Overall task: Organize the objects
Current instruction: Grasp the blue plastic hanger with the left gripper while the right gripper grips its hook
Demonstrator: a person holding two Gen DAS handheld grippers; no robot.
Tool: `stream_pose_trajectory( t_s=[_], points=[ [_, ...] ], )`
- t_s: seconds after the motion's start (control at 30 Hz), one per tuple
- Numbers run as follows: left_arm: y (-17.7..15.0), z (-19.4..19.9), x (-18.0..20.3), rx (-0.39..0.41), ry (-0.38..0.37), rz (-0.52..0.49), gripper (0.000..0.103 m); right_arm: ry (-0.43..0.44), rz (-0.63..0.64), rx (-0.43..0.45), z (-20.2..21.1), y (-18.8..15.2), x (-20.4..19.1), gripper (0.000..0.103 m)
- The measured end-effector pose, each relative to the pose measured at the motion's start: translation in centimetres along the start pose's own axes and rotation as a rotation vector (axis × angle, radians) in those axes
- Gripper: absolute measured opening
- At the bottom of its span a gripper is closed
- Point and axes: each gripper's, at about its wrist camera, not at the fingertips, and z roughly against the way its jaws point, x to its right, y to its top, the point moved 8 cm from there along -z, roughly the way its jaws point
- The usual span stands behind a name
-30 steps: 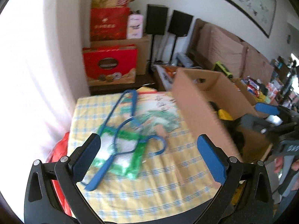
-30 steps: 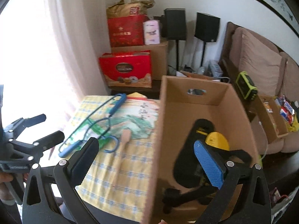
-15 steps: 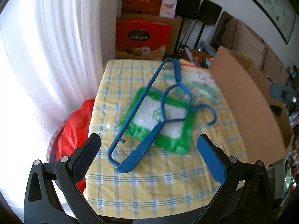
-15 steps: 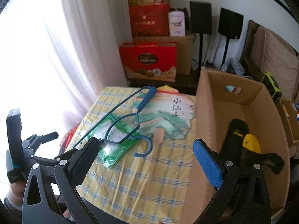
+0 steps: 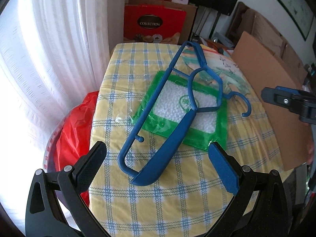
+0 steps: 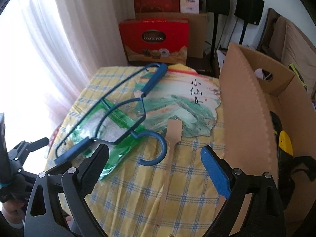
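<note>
Hovering your left gripper [image 5: 156, 164] wide open over the hanger [image 5: 167, 122], you're lined up to grab it, while your right gripper [image 6: 154, 167], also open, waits beside the box [image 6: 248, 106].

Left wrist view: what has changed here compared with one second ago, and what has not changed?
The left gripper swung away from the cardboard box and came down over the near end of the blue hanger. Both grippers remain open; nothing was grasped or released. The hanger still lies across the green packet on the checked tablecloth.
</note>
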Motion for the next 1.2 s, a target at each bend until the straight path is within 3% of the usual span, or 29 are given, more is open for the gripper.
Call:
stream_pose_trajectory(
  t_s=[0.13,0.33,0.37,0.5,0.67,0.8,0.97,1.2],
  points=[
    [0.2,-0.7,0.1,-0.007,0.002,-0.010,0.103,-0.016,-0.021,-0.034,-1.7,-0.5,0.8,0.086],
    [0.5,-1.9,0.2,-0.027,0.001,-0.028,0.103,-0.038,-0.045,-0.096,-4.1,-1.1,1.8,0.062],
    [0.5,-2.1,0.3,-0.033,-0.003,-0.032,0.103,-0.038,-0.049,-0.104,-4.5,-1.2,1.9,0.053],
    [0.1,-2.9,0.7,-0.061,-0.023,-0.037,0.093,-0.050,-0.053,-0.147,-5.8,-1.6,2.1,0.030],
    [-0.4,-3.5,1.1,-0.050,-0.025,-0.085,0.081,-0.018,-0.089,-0.142,-6.3,-1.8,2.0,0.015],
    [-0.4,-3.1,0.9,-0.031,-0.035,-0.080,0.068,-0.013,-0.108,-0.103,-5.9,-1.9,1.9,0.013],
    [-0.7,-2.8,1.0,-0.015,-0.068,-0.057,0.067,0.001,-0.137,-0.038,-4.3,-1.8,1.7,0.013],
    [-0.6,-1.7,1.5,0.013,-0.131,-0.014,0.066,-0.027,-0.067,0.043,-0.8,-0.8,1.0,0.013]
  ],
)
